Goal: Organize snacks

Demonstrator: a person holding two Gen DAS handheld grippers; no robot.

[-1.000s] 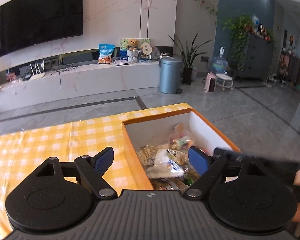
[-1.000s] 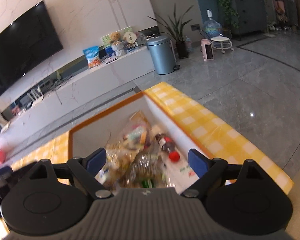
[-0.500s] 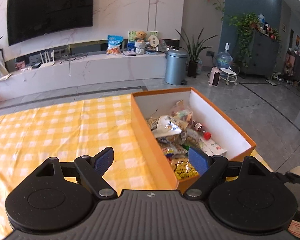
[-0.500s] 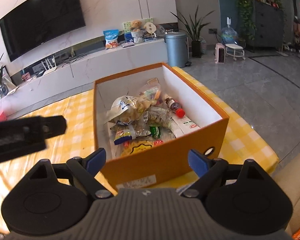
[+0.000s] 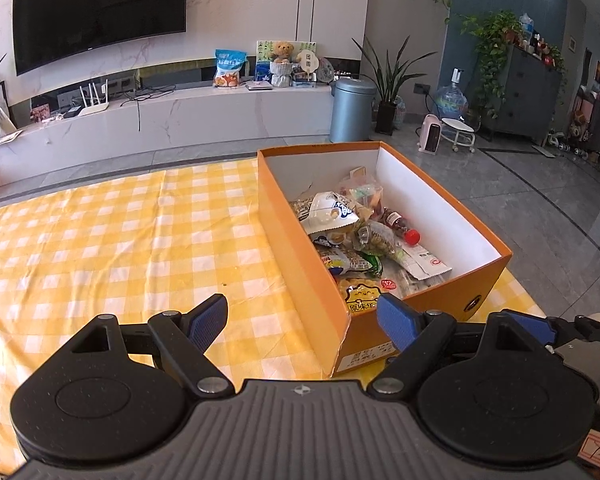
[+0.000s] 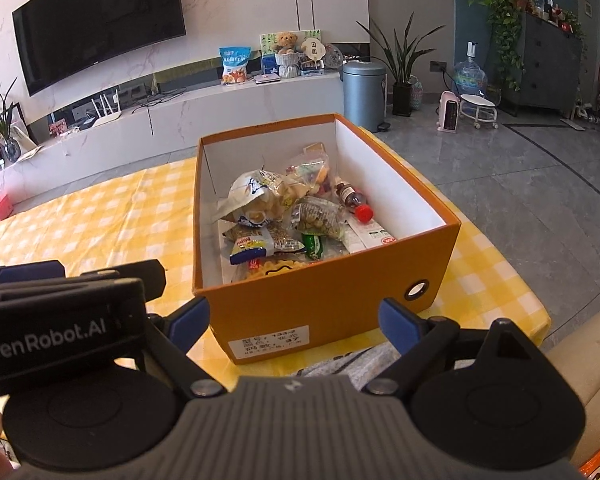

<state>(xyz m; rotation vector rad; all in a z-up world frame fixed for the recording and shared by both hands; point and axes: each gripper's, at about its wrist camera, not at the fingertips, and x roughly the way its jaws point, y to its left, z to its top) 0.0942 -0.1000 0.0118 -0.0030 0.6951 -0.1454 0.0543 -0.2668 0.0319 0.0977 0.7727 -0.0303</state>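
My left gripper (image 5: 302, 320) and right gripper (image 6: 294, 318) fingers are spread, grasping nothing, near the orange box's (image 6: 328, 300) front edge; left of the box, the checkered surface (image 5: 112, 240) lies open.

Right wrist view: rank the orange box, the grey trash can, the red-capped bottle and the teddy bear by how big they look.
1. orange box, by far the largest.
2. grey trash can.
3. red-capped bottle and teddy bear: they look about alike, and the bear sits much farther away, so no ranking between them.
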